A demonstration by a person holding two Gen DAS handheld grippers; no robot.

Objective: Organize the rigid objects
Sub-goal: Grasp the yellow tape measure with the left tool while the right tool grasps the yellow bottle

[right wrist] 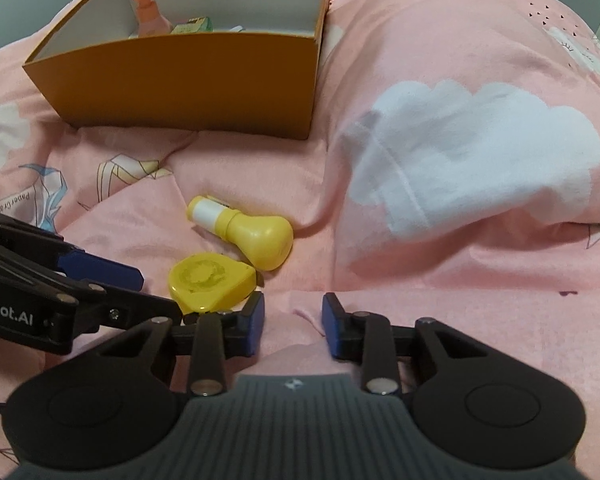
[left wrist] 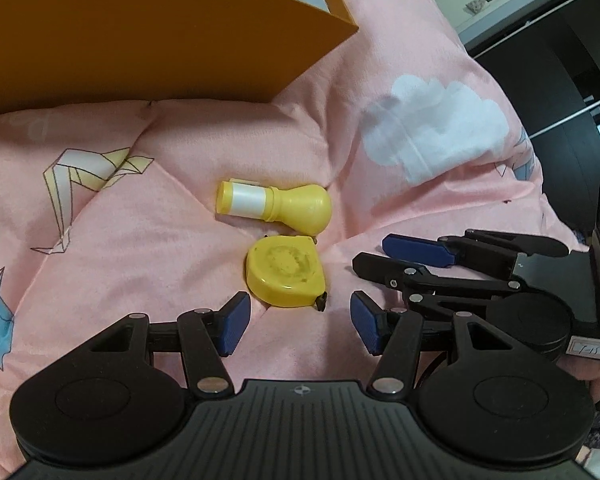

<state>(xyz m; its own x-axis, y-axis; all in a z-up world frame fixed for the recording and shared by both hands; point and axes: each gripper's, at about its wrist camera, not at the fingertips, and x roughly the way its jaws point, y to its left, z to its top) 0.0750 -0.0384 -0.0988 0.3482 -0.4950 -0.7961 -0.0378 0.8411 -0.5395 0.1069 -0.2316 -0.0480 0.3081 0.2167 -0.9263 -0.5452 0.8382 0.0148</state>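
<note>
- Left gripper (left wrist: 300,322): jaws stand apart with nothing between the blue ribbed pads (left wrist: 233,324). It points down at the bedding, its tips just short of the tape measure.
- Right gripper (right wrist: 293,326): in its own view a clear gap shows between the pads, which press on nothing rigid; only a fold of pink fabric lies between them. The left wrist view shows its fingers narrowed, lying near the cover at the right of the tape measure.
- Yellow tape measure (left wrist: 286,270): lies flat on the cover, just beyond the left gripper's tips and slightly left of the gap's centre. Hard glossy plastic, rounded D-shaped case, a worn circular patch on the upper face, and a small black tab at the near right corner. In the right wrist view it sits to the left of the right gripper's left finger.
- Yellow bulb-shaped bottle (left wrist: 276,208): lies on its side just beyond the tape measure, close to it; whether they touch I cannot tell. Smooth plastic, rounded bulbous end to the right, cylindrical end with a white band to the left.
- Orange cardboard box (right wrist: 188,80): open-topped, matte walls, pale interior, stands at the far left, well apart from both yellow items. Inside it a peach pump bottle (right wrist: 150,16) stands upright beside a green packet (right wrist: 194,26).
- Pink quilt (left wrist: 172,184): soft, creased, printed with white clouds and origami figures, underlies everything.
</note>
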